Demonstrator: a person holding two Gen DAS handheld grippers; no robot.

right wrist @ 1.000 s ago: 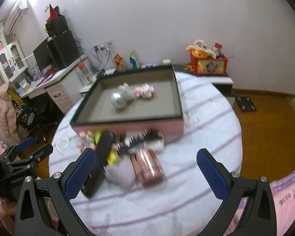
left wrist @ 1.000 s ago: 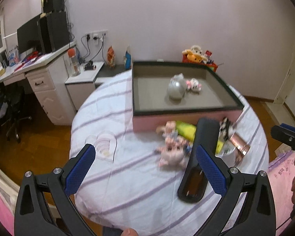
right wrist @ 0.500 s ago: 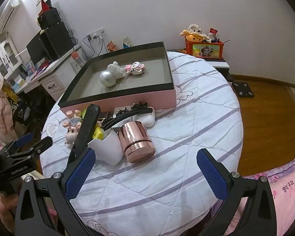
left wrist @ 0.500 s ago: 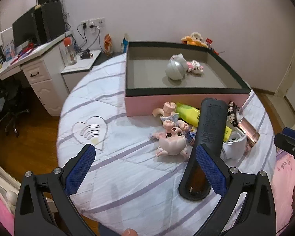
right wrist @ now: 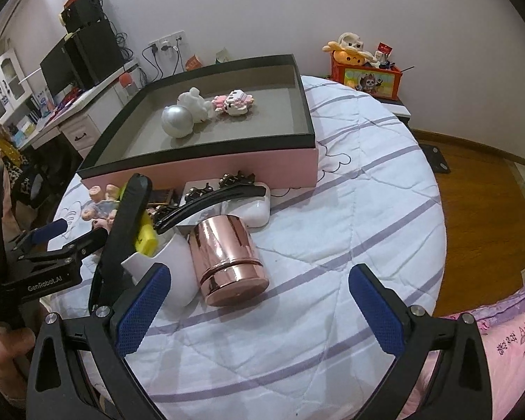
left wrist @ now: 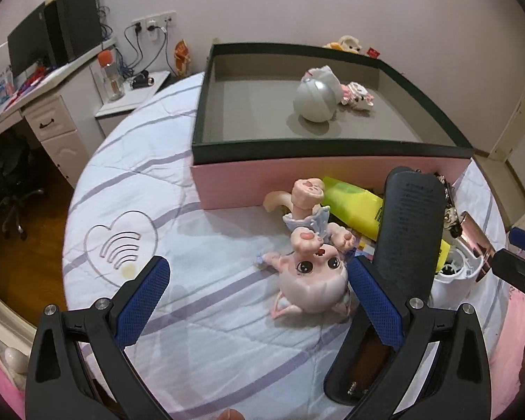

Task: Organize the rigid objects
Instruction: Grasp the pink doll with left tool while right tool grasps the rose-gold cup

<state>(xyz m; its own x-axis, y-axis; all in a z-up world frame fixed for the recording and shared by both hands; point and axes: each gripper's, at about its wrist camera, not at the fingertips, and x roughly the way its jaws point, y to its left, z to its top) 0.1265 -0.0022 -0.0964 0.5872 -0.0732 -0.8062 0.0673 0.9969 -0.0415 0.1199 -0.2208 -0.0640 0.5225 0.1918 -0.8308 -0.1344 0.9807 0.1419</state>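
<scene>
A pink box with a dark rim (left wrist: 332,147) (right wrist: 199,168) holds a silver ball (left wrist: 315,103) (right wrist: 177,120) and small toys. In front of it lie a pink pig figure (left wrist: 311,276), a black remote (left wrist: 399,245) (right wrist: 122,231), a yellow item (left wrist: 353,203), a white cup (right wrist: 173,269), a rose-gold cylinder (right wrist: 227,259), a black hair clip (right wrist: 210,203) and a white case (right wrist: 255,208). My left gripper (left wrist: 259,294) is open, just before the pig. My right gripper (right wrist: 255,301) is open, near the cylinder and cup.
The round table wears a white striped cloth (left wrist: 140,182) (right wrist: 367,192). A desk with a monitor (left wrist: 52,56) stands at the left. An orange toy box (right wrist: 365,77) sits behind the table. Wooden floor lies beyond the table's right edge (right wrist: 479,189).
Both grippers have moved closer to the pile in front of the box. The pig figure now lies just ahead of my left fingers. Both stay open.
</scene>
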